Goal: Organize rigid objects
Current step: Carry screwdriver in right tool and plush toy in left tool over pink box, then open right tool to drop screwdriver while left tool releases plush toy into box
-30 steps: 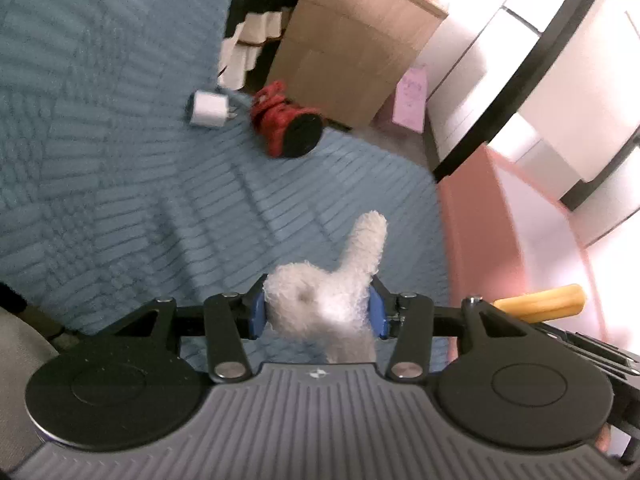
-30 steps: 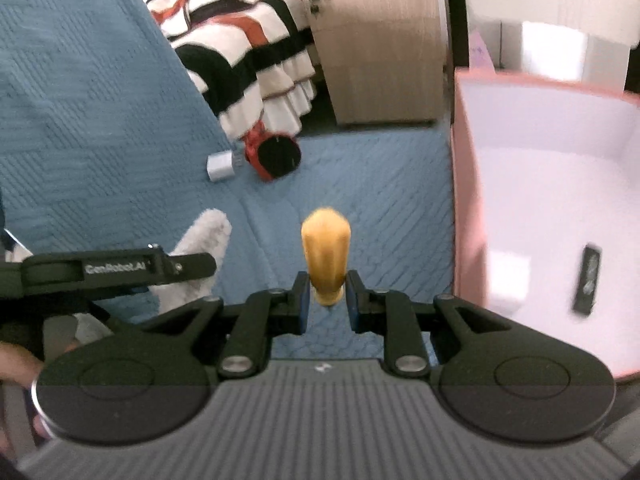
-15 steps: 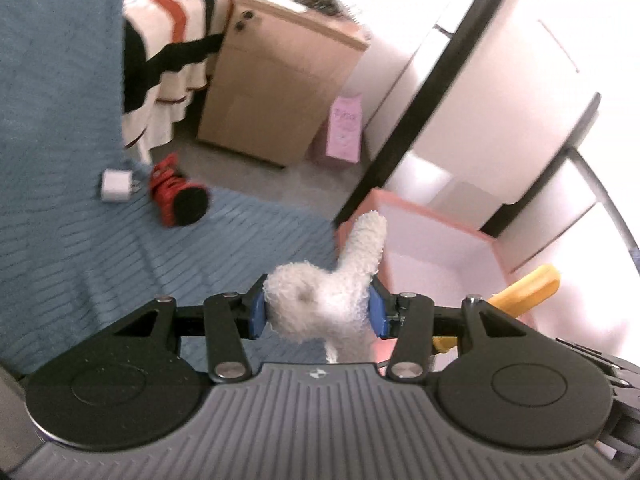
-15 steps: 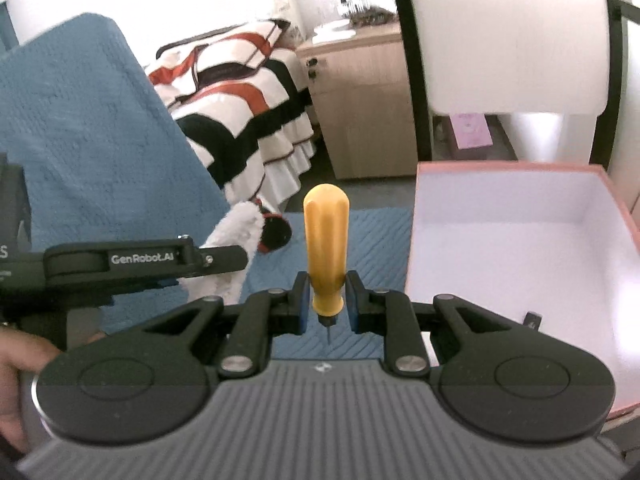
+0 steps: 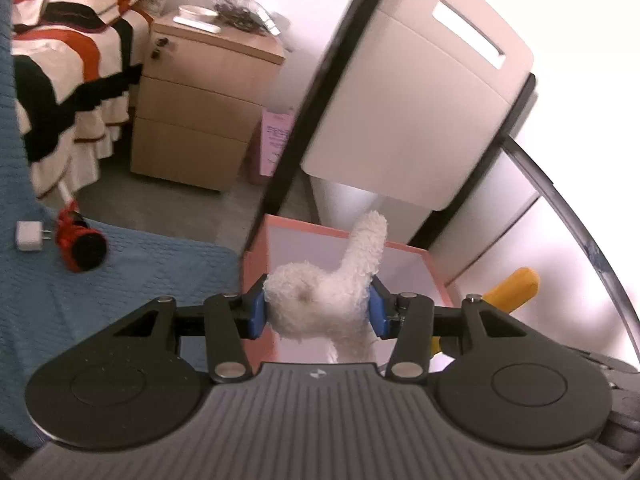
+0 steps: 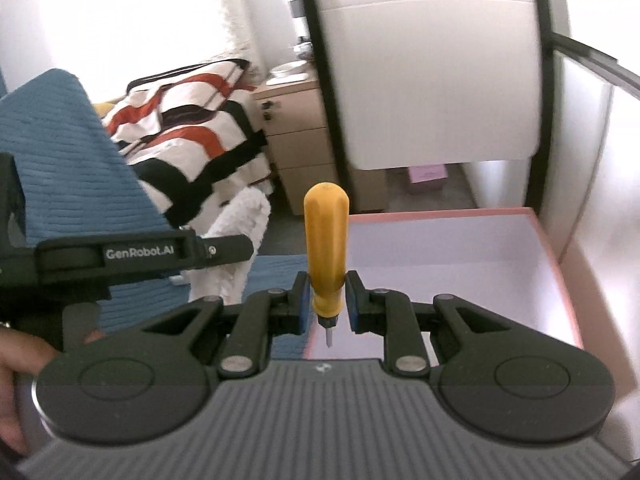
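My left gripper (image 5: 316, 310) is shut on a fluffy white plush toy (image 5: 332, 292) and holds it in front of the pink box (image 5: 256, 256). My right gripper (image 6: 326, 304) is shut on a yellow-handled screwdriver (image 6: 326, 248), handle up and tip down, over the near edge of the pink box (image 6: 560, 252). The screwdriver handle also shows at the right of the left wrist view (image 5: 516, 286). The plush toy shows left of centre in the right wrist view (image 6: 240, 228). A white charger plug (image 5: 28, 236) and a red and black object (image 5: 82, 246) lie on the blue quilt (image 5: 120, 280).
A wooden drawer cabinet (image 5: 196, 108) stands behind the quilt, next to a striped blanket (image 5: 60, 60). A white cabinet with black trim (image 5: 408, 100) rises behind the box. A pink card (image 5: 276, 140) leans on the floor by the cabinet.
Both grippers have tilted up and swung right, so the pink box now sits in front of them. The quilt objects have slid to the left. Both grips are unchanged.
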Demonstrator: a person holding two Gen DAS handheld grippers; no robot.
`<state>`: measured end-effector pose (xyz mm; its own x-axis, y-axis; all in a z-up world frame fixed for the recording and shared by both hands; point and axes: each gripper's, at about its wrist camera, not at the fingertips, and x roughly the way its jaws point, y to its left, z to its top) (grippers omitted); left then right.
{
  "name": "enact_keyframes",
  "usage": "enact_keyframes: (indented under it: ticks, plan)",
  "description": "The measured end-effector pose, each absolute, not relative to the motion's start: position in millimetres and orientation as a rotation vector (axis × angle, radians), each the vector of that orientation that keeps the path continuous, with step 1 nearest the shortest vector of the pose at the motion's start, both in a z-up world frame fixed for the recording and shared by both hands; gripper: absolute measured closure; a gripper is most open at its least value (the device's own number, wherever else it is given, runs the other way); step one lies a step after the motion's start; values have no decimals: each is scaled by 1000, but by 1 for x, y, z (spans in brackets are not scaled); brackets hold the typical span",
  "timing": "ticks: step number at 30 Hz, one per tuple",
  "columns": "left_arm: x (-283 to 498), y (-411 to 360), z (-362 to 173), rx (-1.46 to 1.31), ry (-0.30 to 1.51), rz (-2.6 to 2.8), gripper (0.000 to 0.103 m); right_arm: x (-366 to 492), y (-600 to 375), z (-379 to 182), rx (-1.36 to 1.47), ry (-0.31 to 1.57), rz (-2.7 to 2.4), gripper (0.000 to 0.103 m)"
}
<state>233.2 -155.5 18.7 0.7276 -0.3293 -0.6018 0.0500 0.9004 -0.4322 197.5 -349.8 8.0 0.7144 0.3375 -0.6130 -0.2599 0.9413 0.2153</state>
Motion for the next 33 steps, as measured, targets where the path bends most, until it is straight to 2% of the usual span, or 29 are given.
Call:
enact_keyframes:
  ticks: [16,29,30,31,33]
  plan:
    - [256,-224,-84,-327,913,-273,49,199,-421,-85,146,918,176,81]
    - [256,-228,-92,-329,929,-307,48,202,-421,-103,166,957,152,80]
    - [255,-228,-92,-325,924,-301,44,203,-421,-102,170,955,151,80]
    - [255,-227,-90,-316,921,-298,35,203,-420,-100,175,954,150,80]
    - [253,-225,-86,-301,906,-295,29,204,-420,-97,175,952,144,77]
